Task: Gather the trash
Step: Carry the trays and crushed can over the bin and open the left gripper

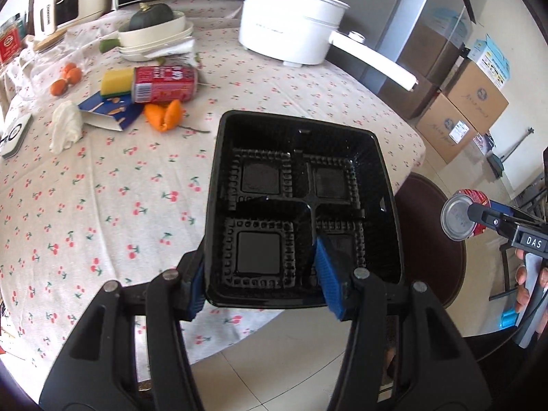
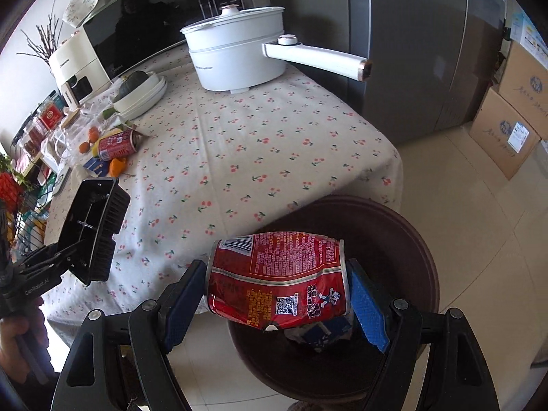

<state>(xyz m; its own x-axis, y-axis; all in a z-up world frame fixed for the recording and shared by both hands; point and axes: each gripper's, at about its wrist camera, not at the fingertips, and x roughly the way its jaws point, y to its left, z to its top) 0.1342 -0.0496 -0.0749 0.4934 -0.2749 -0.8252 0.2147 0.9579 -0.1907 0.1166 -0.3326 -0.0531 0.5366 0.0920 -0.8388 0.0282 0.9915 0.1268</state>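
My left gripper is shut on an empty black plastic tray, one finger outside its left wall and one inside. It holds the tray in the air over the table's near edge; the tray shows tilted in the right wrist view. My right gripper is shut on a dented red can, end to end, just above a round dark brown bin that holds scraps. On the table lie another red can, a crumpled tissue, orange peel and a blue carton.
A white electric pot with a long handle stands at the back of the cherry-print tablecloth. Stacked bowls with a green squash, a yellow sponge and small oranges sit far left. Cardboard boxes stand on the tiled floor at right.
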